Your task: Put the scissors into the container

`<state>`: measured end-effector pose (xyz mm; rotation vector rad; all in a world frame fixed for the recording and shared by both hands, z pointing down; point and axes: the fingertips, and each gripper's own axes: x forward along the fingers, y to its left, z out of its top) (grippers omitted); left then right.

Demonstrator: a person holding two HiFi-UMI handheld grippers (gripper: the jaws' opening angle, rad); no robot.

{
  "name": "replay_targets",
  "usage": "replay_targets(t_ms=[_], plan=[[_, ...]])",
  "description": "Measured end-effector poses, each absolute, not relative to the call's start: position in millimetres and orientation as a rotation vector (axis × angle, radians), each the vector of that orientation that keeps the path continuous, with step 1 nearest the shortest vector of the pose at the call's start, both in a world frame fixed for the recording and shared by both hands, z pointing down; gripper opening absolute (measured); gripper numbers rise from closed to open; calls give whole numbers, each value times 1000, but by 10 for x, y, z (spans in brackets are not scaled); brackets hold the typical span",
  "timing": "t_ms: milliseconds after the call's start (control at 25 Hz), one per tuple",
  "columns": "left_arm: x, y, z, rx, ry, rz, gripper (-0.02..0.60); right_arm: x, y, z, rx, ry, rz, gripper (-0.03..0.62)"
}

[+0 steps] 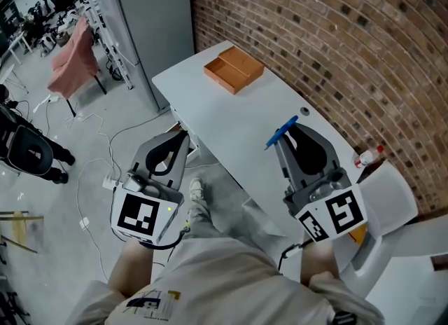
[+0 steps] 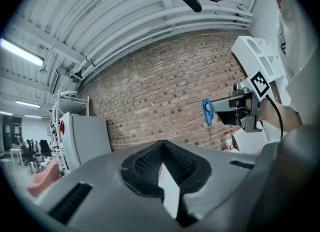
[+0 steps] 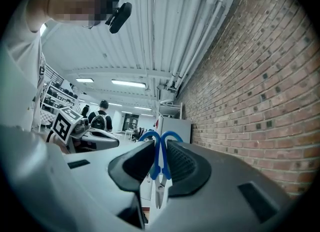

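Your scissors [image 1: 281,133] are clamped by their blue handles between the jaws of your right gripper [image 1: 289,132], over the near end of the white table [image 1: 231,124]. The orange container [image 1: 234,68] sits well apart at the far end, showing only its bare floor. Your left gripper [image 1: 182,135] has its jaws closed together.

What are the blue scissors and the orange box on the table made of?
The scissors: the handles look like smooth blue plastic, evenly coloured and a little glossy. The blades look like bare metal, grey and shiny. The container: maybe plastic or painted wood. It is a matte, even orange with thin straight walls, and its look leaves the material open.
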<state>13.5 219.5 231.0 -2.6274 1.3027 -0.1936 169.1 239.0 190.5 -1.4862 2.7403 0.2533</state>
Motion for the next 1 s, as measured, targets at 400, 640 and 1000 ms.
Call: replay_targets(t_ms=[400, 640, 1000], plan=[[77, 1315, 2372, -2670, 1268, -204, 8, 1591, 1493, 2009, -1526, 2761, 201, 75], [-58, 601, 2350, -2707, 1242, -224, 8, 1453, 816, 1999, -1567, 2767, 168, 75], [-160, -545, 2268, -2764, 1123, -239, 8, 1247, -288, 2037, -1686, 2760, 122, 75]])
